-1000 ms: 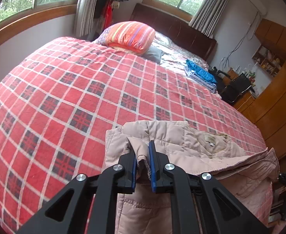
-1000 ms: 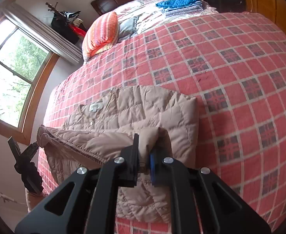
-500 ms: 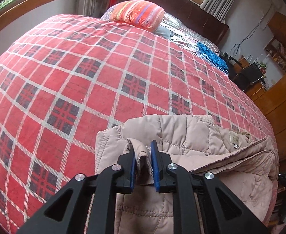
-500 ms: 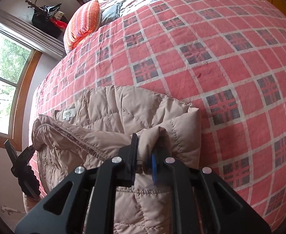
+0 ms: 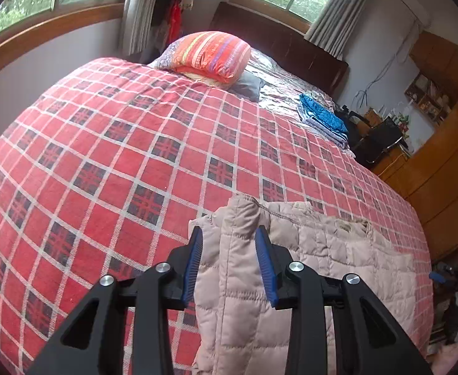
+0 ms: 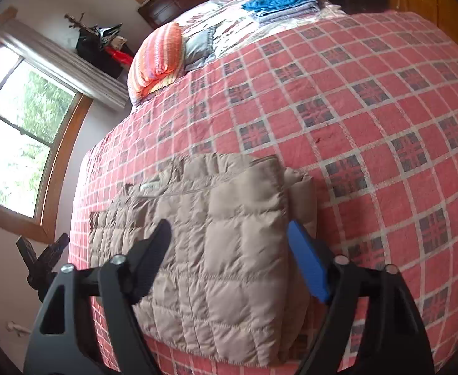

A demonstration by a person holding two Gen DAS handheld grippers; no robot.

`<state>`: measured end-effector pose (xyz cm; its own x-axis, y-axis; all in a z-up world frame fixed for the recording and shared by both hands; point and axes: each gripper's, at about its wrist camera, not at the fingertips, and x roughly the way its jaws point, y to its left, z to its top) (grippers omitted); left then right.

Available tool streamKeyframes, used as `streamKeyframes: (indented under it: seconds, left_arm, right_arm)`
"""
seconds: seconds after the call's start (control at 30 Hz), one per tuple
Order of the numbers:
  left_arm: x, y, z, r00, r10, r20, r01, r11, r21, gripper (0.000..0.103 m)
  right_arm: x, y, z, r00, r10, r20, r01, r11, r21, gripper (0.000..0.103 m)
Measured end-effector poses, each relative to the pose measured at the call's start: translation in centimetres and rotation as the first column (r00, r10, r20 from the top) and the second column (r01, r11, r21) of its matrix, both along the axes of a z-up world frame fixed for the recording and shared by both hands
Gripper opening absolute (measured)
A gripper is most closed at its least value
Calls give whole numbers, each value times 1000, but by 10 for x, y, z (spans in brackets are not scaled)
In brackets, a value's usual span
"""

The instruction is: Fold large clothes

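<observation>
Looking along the left gripper (image 5: 229, 259), its two blue-padded jaws stand spread apart, one on either side of a raised ridge of the beige quilted jacket (image 5: 322, 256); nothing is pinched. The jacket lies at the near edge of the red plaid bedspread (image 5: 119, 143), its body running off to the right toward the wooden wardrobe (image 5: 447, 156). A seam crosses the jacket's far edge, just beyond the jaw tips. Far beyond the jacket, a striped pillow (image 5: 213, 53) sits at the head of the bed, and a blue folded stack (image 5: 322, 118) lies to the right of that pillow. Judging from the open jaws over a flat garment, a fold has been laid and let go.

Turning to the right wrist view, the right gripper (image 6: 229, 250) is spread wide, its jaws standing either side of the jacket's doubled panel and holding nothing. The jacket (image 6: 229, 234) rests flat on the bedspread (image 6: 369, 109) as a neat block, with a puffy roll, probably a tucked sleeve, along its right side. A white label shows on the jacket's left half. The other gripper's black frame appears left of the jacket, off the bed's edge by the window (image 6: 19, 143). The bundle is probably kept near the bed's front edge so both hands can reach it; another fold may remain.
</observation>
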<state>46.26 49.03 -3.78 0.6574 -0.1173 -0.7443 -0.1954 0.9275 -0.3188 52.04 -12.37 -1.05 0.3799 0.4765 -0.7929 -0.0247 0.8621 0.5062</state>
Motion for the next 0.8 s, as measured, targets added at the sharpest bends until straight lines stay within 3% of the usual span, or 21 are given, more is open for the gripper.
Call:
streamKeyframes:
  seconds: [0.2,0.43,0.57,0.8]
  left_arm:
    - [-48,-39,-1,997,-76,32,73,991,110,35]
    - [-80,-89,-26,987,-163,10,158,966,204,38]
    - [-74,-97,-52,987,-155,-47,162,958,237,38]
    - [-65,-92,-74,988,-136,-80,151,960,235,38]
  right_arm:
    - [-47,27,0,994,99,42,-95,992,-87,65]
    - [-94,62,-21,979,199,49,-189,970,-149,44]
    - [-94,70,-44,984,176,1,-170,957,-236,42]
    - [-76,63,-74,991,133,-29,-136,970,-199,33]
